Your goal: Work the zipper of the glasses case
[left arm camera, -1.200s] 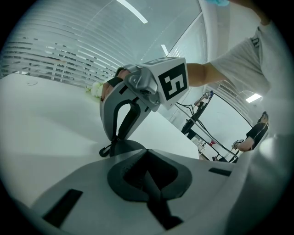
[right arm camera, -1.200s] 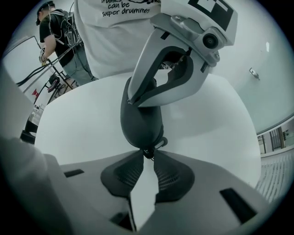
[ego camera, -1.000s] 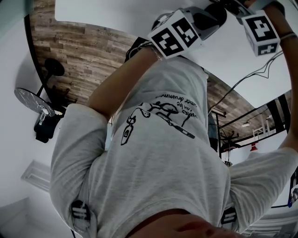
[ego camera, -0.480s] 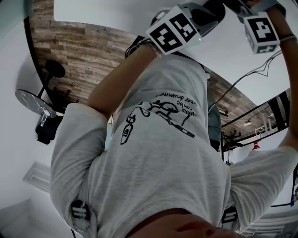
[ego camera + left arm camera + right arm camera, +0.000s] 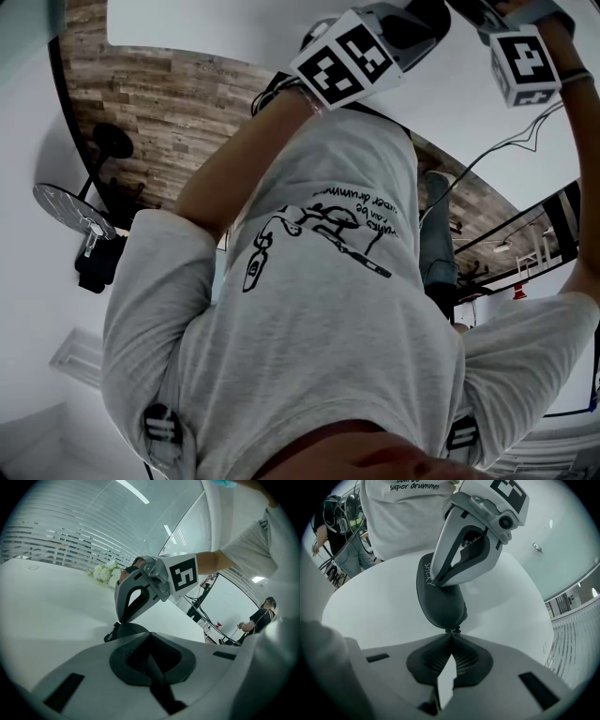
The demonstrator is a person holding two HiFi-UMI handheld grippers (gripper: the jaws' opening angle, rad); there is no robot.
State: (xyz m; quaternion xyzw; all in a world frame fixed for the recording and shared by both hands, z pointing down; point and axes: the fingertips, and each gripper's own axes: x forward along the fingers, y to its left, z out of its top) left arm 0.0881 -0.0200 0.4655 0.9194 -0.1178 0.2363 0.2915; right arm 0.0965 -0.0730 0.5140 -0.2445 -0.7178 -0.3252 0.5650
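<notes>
The dark oval glasses case [image 5: 439,599] hangs over the white table [image 5: 370,616]. My left gripper [image 5: 434,581] is shut on its upper edge, by the printed lettering. My right gripper [image 5: 451,635] is shut, its tips pinching the small zipper pull [image 5: 451,630] at the case's lower end. In the left gripper view the case [image 5: 127,630] shows just past my left gripper's shut jaws, and my right gripper [image 5: 118,619] reaches down to it. The head view shows only the marker cubes of the left [image 5: 345,58] and right [image 5: 522,64] grippers, with the jaws cut off at the top.
White flowers [image 5: 105,572] stand at the table's far side. A person [image 5: 261,617] stands in the background beyond a stand with cables [image 5: 206,606]. A round-based stand [image 5: 71,212] is on the floor beside the wood-patterned strip [image 5: 169,103].
In the head view the left gripper's cube has drifted slightly up and left. A person's legs have come into view beyond the table edge. The jaws are out of that view.
</notes>
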